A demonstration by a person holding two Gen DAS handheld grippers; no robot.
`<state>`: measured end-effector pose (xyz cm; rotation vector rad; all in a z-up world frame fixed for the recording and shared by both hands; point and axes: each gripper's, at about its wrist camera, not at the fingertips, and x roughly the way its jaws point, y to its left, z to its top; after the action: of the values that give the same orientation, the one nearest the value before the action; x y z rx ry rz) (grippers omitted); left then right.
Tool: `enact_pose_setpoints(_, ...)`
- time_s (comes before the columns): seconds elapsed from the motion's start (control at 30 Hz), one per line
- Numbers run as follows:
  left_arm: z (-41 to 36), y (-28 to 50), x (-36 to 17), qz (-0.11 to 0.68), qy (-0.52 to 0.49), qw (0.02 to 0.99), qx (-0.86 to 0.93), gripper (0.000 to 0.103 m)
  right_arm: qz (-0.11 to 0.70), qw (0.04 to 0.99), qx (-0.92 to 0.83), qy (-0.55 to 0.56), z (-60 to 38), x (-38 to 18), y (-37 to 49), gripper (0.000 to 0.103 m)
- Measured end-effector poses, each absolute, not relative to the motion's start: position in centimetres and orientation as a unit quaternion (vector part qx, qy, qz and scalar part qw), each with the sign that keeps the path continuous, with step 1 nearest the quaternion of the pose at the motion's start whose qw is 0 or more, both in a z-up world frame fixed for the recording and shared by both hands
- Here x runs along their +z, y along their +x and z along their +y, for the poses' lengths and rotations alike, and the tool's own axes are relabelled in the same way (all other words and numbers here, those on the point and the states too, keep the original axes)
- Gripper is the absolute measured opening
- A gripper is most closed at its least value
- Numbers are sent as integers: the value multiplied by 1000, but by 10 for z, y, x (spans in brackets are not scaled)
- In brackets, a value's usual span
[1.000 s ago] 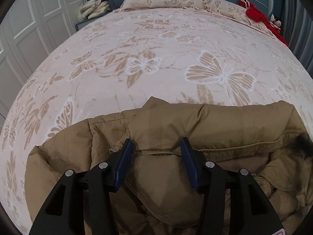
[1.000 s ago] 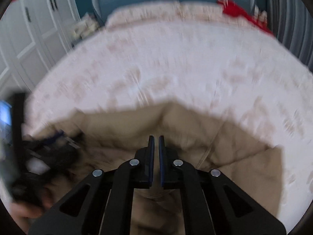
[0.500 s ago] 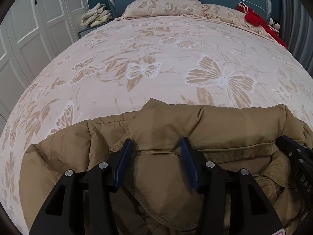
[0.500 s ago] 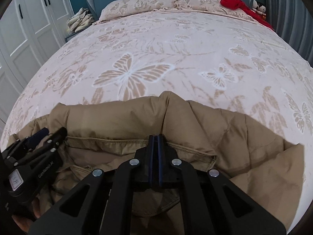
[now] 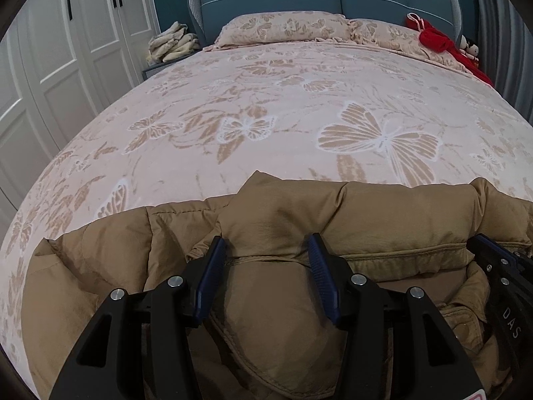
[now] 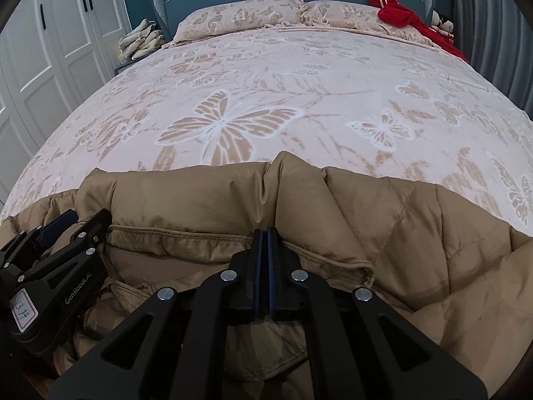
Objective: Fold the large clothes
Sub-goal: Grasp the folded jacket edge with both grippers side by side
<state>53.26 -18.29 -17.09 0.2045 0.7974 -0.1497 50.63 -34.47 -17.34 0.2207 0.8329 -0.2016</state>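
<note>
A tan padded coat (image 5: 383, 220) lies bunched at the near edge of the bed; it also shows in the right wrist view (image 6: 186, 200). My left gripper (image 5: 268, 250) is open, its blue pads astride a fold of the coat near a seam. It also appears at the left of the right wrist view (image 6: 71, 221). My right gripper (image 6: 265, 233) is shut, its tips against a fold of the coat; whether it pinches fabric is hidden. It shows at the right edge of the left wrist view (image 5: 479, 243).
The bed (image 6: 333, 76) has a pink butterfly cover, two pillows (image 6: 240, 13) and a blue headboard. Red cloth (image 6: 399, 13) and a doll lie at the far right. Folded cloths (image 5: 170, 43) sit on a bedside stand by white wardrobes (image 5: 50, 66).
The right gripper swung in from the right and settled, shut, on the coat beside the left gripper. The left gripper stayed open in place.
</note>
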Motion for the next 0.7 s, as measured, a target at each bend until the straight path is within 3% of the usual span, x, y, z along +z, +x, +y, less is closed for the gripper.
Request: enact_pose_setpoints(0.7,-184,530,-174,370,107,921,-64,51,393,909,-103,96,-339,-177,508,0)
